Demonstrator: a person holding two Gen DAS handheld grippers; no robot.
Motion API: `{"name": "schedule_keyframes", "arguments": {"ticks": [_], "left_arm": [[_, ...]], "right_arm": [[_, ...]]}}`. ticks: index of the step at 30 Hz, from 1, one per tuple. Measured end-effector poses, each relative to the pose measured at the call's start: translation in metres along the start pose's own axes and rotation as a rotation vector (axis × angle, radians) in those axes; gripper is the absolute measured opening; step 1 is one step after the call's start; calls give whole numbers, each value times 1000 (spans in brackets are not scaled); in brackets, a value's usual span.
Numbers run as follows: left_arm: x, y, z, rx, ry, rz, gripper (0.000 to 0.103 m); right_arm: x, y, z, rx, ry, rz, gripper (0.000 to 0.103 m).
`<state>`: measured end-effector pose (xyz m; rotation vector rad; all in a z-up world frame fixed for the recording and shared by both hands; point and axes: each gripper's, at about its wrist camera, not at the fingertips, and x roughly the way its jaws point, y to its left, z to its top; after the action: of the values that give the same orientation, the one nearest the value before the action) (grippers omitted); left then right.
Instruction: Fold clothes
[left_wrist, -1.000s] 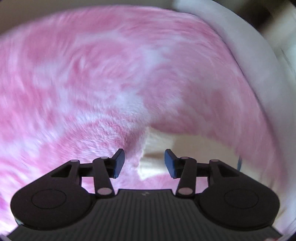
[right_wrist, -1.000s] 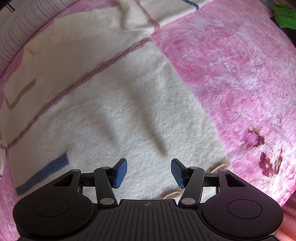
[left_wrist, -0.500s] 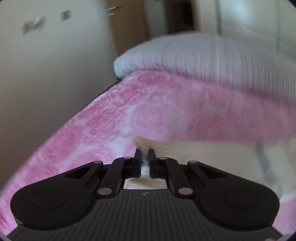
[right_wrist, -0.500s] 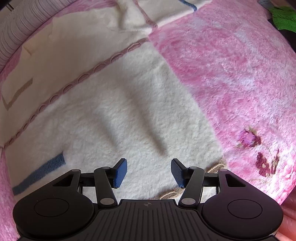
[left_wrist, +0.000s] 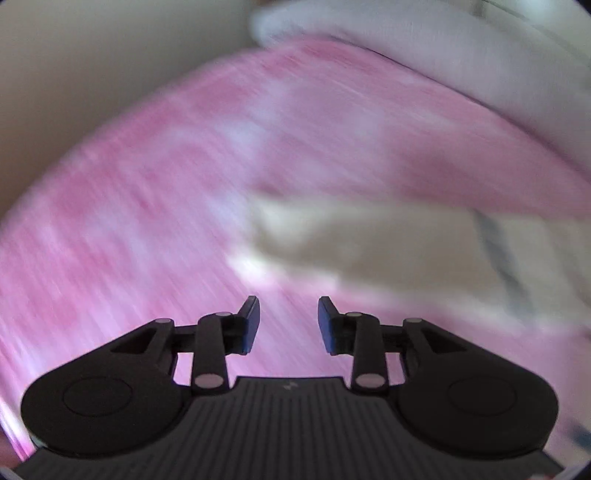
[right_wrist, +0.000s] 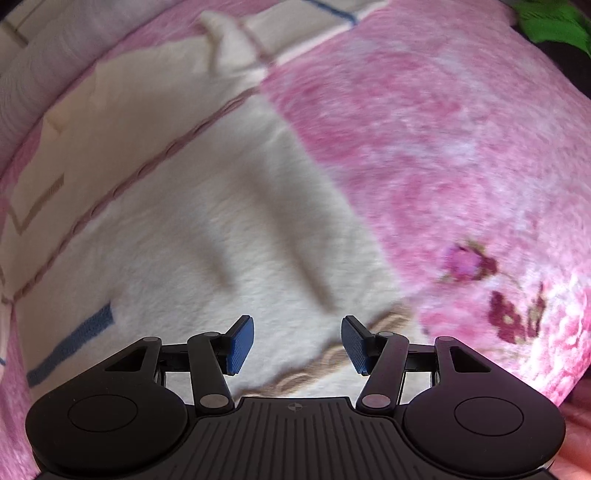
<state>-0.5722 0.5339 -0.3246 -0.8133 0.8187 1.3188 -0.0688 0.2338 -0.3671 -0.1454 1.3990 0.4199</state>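
Left gripper (left_wrist: 288, 325) is opening, nothing between its jaws — the cream sweater (right_wrist: 207, 221) corner, blurred, seemingly lies just ahead. Right gripper (right_wrist: 297, 345) hovers apart over the sweater's hem, spread flat on the pink blanket (right_wrist: 443, 147) for folding.

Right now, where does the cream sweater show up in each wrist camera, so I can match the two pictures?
Left wrist: the cream sweater lies blurred at middle right, beyond the open, empty left gripper, whose jaws are opening.
Right wrist: it fills the left and centre, under the open right gripper.
Shared landmark: the pink floral blanket beneath it, seen in both views.
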Motion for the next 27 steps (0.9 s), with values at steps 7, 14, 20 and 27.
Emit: {"name": "schedule_keyframes", "arguments": {"ticks": [7, 14, 20, 27], "left_arm": [[-53, -80, -127, 76, 298, -451, 40], [-59, -111, -172, 117, 300, -380, 44], [-66, -127, -183, 235, 268, -378, 5], [-66, -119, -194, 287, 262, -357, 9]], "right_arm": [[-14, -56, -17, 52, -3, 25, 56], [-13, -93, -36, 43, 24, 86, 56], [-15, -90, -52, -90, 1, 82, 7], [-26, -103, -68, -68, 16, 123, 6]]}}
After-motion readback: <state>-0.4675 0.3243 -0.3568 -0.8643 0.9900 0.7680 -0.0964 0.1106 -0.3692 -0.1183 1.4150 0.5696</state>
